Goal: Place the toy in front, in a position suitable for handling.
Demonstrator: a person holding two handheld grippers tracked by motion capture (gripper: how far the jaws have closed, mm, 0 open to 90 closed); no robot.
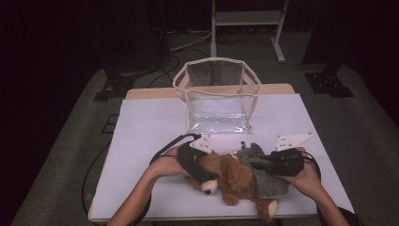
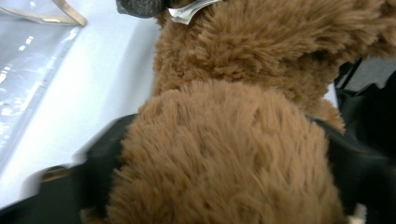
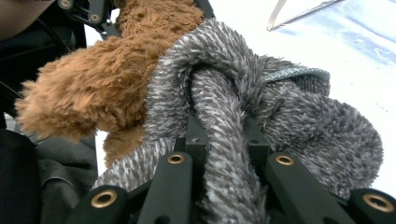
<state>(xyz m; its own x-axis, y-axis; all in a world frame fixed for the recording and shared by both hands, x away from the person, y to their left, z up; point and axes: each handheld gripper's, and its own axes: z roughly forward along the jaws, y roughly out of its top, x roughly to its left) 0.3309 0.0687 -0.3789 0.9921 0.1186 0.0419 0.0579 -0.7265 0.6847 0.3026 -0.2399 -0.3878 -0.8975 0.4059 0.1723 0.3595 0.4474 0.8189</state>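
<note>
A brown teddy bear (image 1: 233, 176) lies on the white table (image 1: 141, 127) near its front edge, partly wearing a grey knitted garment (image 1: 269, 182). My left gripper (image 1: 203, 175) sits over the bear's head. In the left gripper view the furry head (image 2: 224, 140) bulges between the black fingers (image 2: 105, 158), which press on it from both sides. My right gripper (image 1: 258, 162) is shut on a fold of the grey garment (image 3: 299, 121), pinched between its jaws at the gripper's tips (image 3: 219, 126). The bear's brown fur (image 3: 102, 79) shows left of that fold.
A clear plastic bag with a beige rim (image 1: 216, 94) stands open at the table's far middle, behind the bear. Its wall (image 2: 28, 56) shows in the left gripper view. A white tag (image 2: 187, 11) sticks out of the bear. Dark floor and stands surround the table.
</note>
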